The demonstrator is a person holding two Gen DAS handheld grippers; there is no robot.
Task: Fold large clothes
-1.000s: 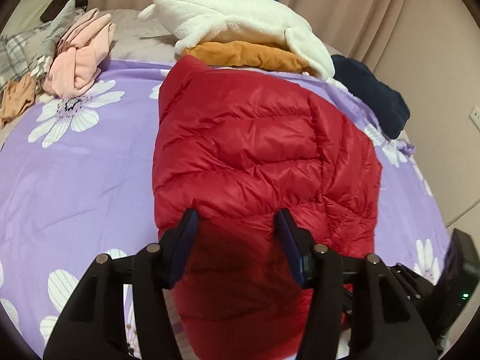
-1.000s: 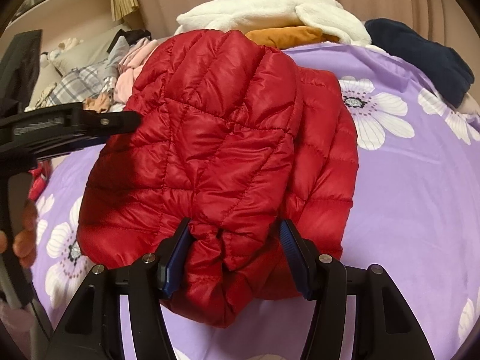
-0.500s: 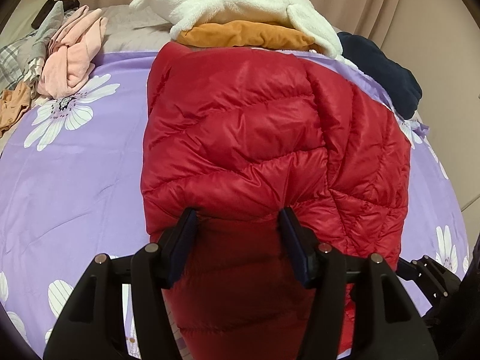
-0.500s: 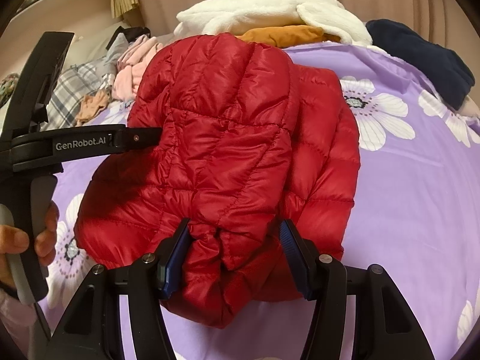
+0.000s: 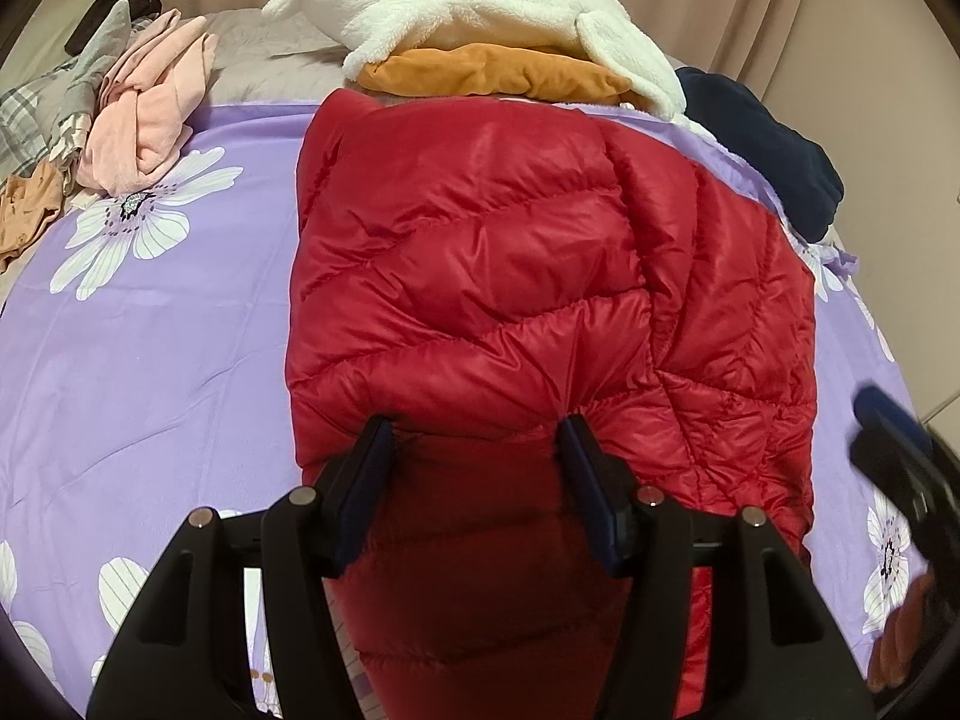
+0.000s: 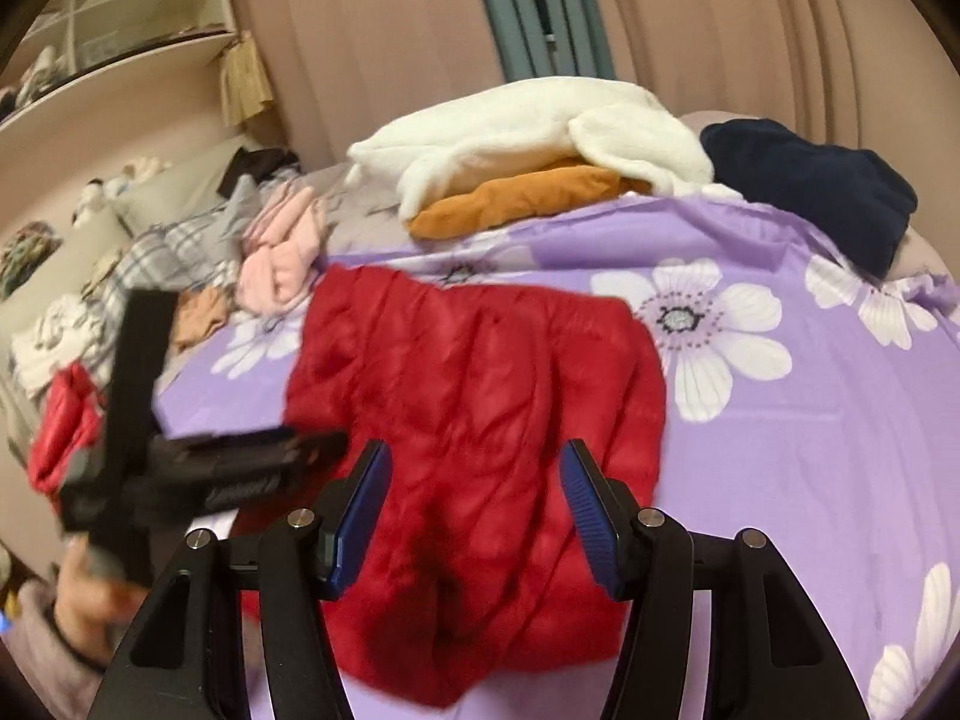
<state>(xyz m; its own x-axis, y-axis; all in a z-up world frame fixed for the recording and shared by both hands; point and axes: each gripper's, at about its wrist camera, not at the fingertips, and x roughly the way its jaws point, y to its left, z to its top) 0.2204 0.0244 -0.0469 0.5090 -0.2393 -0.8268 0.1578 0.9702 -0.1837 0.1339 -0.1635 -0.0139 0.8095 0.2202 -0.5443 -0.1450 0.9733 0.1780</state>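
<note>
Red quilted nylon fills the middle of both views: the puffer jacket lies on the bed, which is covered by a purple sheet printed with white flowers.

Taking the jacket as landmark and moving left to right in the left wrist view: far to its left, at the bed's edge, sit a plaid garment and a crumpled pink garment. Just beyond the jacket's far edge lies an orange garment, with a white fleece piled on top of it. To the jacket's far right rests a dark navy garment.

The left tool has its fingers spread, with a raised fold of the jacket's near part sitting between them; whether the pads actually press the fabric cannot be told.

In the right wrist view, which is motion-blurred, the left tool appears at the jacket's left edge, gripped by the person's hand. The right tool hovers above the jacket's near part, fingers spread wide with nothing between them, clear of the fabric. The jacket lies flattened on the sheet.
</note>
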